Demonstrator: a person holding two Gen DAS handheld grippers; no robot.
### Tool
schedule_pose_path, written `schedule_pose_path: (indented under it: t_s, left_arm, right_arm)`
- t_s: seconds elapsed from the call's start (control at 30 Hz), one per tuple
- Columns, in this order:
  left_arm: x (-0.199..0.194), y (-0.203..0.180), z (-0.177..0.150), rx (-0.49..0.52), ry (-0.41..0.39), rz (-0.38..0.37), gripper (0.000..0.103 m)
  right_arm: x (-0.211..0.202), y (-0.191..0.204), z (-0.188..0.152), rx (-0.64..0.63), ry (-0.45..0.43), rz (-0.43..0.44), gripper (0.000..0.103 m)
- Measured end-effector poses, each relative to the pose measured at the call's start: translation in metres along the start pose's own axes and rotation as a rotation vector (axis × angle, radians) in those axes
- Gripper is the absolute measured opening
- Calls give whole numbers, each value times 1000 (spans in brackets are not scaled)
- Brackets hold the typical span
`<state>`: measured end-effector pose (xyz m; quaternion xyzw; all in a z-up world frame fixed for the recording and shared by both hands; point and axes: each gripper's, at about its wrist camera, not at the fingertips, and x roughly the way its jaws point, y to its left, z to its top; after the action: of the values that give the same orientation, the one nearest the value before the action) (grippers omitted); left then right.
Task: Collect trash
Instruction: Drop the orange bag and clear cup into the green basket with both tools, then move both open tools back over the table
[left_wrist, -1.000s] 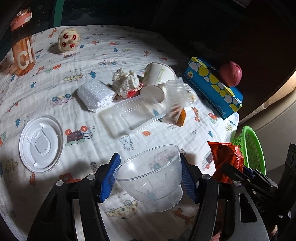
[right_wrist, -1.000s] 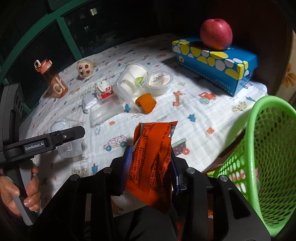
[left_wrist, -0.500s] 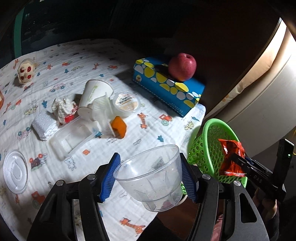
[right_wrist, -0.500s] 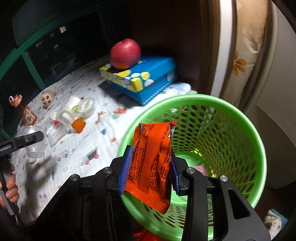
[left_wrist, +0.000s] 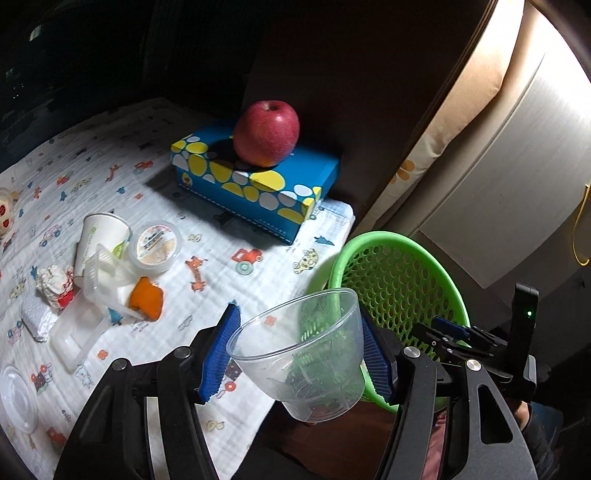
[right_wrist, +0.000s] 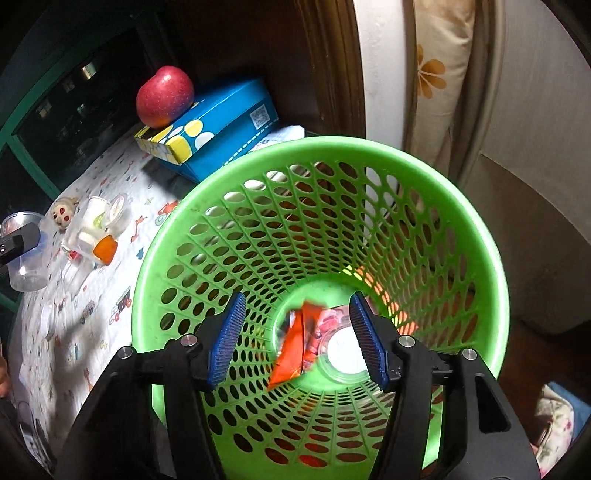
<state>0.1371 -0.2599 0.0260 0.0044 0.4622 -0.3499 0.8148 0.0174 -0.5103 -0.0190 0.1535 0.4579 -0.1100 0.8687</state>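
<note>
Lying inside green basket (right_wrist: 476, 236), orange wrapper (right_wrist: 295, 347) sits below spread right claw (right_wrist: 297, 338).

Patterned tablecloth (left_wrist: 207, 236), tissue box (left_wrist: 255, 184), paper cup (left_wrist: 98, 236)

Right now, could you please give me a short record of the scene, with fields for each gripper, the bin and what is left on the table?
left gripper: shut on a clear plastic cup, held near the rim of the bin
right gripper: open, fingers apart above the bin's mouth
green bin: beside the table; orange wrapper inside, low down
table: paper cup, sealed tub, crumpled tissue, clear trays and a lid
not trash: apple resting on the blue box
</note>
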Motion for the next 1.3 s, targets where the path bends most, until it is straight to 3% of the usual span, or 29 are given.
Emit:
schedule_pose_path:
  t_s: [0.37, 0.6, 0.8, 0.97, 1.3]
  left_arm:
    - [58, -84, 1, 172, 112, -64, 62]
    - [95, -116, -9, 244, 181, -51, 62]
    - [112, -120, -15, 263, 219, -47, 64]
    - [112, -115, -15, 247, 209, -62, 76]
    - [68, -77, -15, 190, 111, 7, 88]
  right_arm:
    - [-46, -35, -3, 80, -127, -39, 69]
    - [-60, -47, -14, 121, -152, -33, 70]
    - [-61, -51, -19, 136, -146, -23, 70]
    - [-62, -47, -21, 136, -149, -16, 70]
    - [-73, -18, -21, 84, -170, 27, 73]
